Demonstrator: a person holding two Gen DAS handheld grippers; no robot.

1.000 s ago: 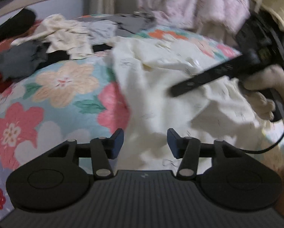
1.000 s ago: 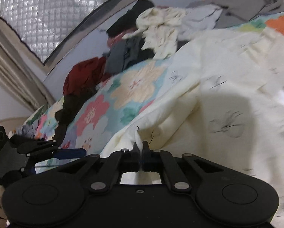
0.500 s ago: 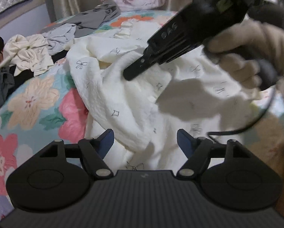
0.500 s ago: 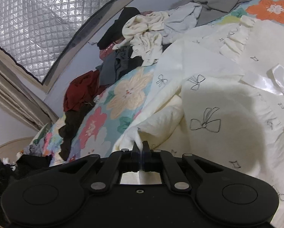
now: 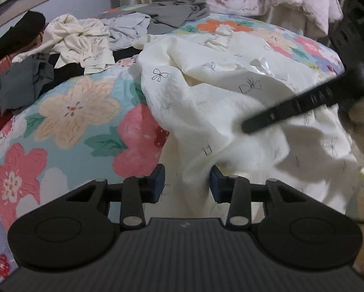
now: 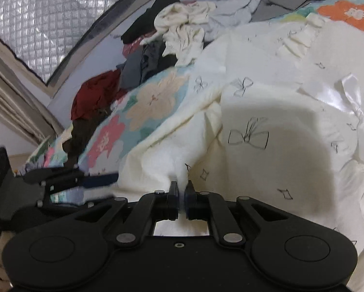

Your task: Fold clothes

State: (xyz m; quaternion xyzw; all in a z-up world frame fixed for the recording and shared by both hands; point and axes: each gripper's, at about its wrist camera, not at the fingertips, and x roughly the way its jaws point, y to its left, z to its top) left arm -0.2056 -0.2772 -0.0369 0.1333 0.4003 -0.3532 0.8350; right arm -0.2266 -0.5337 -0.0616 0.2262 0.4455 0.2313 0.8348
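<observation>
Step in hand: securing second grip on cream garment, which lies crumpled on floral bed, before spreading for fold.

My right tool: clamped on pinched ridge of garment, fabric between pads.

My left tool: jaws just been closing, partly apart; fold of garment between them, apparently not yet pinched, view blurred.

Next: close left, draw both tools apart, flatten.

cream garment: matt crinkly cloth, glossy satin patch | bedcover: quilted cloth | claw: matt blk plastic
</observation>
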